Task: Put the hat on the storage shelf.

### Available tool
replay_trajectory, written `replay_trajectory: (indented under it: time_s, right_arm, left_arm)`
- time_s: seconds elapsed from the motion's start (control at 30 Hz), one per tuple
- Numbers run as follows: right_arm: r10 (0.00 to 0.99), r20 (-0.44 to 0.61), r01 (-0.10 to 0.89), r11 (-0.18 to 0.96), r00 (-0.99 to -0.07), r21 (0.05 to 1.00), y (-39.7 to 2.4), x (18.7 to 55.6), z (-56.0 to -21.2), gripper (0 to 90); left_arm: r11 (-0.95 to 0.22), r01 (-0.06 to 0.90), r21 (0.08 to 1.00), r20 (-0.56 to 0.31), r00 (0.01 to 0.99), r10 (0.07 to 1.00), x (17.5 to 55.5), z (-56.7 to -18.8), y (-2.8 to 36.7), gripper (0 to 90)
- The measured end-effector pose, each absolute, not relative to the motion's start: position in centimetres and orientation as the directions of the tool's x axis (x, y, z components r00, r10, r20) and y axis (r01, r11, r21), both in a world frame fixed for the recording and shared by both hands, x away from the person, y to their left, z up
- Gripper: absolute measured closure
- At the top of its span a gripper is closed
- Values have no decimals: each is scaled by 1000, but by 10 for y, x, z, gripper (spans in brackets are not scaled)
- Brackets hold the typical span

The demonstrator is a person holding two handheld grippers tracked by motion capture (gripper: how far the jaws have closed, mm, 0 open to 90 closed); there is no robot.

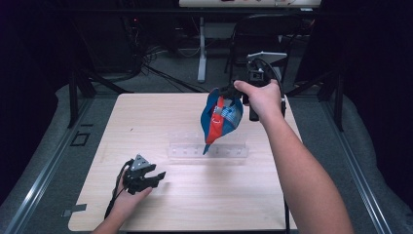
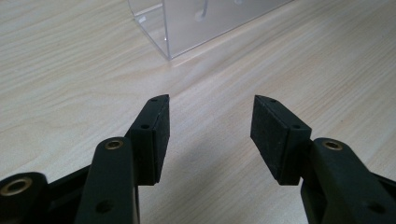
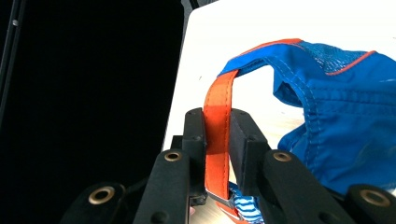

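Note:
A blue and orange cap point(image 1: 221, 119) hangs in the air over the back of the table, above a clear plastic rack point(image 1: 207, 147). My right gripper point(image 1: 225, 92) is shut on the cap's orange strap point(image 3: 217, 126), which runs up between its two pads; the blue cloth point(image 3: 341, 116) hangs to the right of the jaws. My left gripper point(image 1: 157, 174) rests on the table near the front left, open with nothing between its pads point(image 2: 154, 135). It points toward the corner of the clear rack point(image 2: 187, 28).
The wooden table point(image 1: 160, 117) has bare room on the left and along the front. Behind it stand a chair point(image 1: 265, 34) and a white table leg point(image 1: 201, 48) with cables on the floor. Dark curtains close both sides.

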State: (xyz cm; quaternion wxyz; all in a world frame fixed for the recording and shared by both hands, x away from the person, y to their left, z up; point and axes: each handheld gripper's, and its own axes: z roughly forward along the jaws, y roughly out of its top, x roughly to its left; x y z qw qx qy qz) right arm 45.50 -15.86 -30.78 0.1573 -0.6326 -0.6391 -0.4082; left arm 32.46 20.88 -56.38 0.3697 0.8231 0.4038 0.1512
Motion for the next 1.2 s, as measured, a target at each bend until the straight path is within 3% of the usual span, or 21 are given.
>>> replay_trajectory:
  time_s: [1.2]
  right_arm:
    - [713,694,957,-128,-95,262,-163,462,-358,772]
  left_arm:
    - [-403,552,730,-47,628,777,325,-564,209,479]
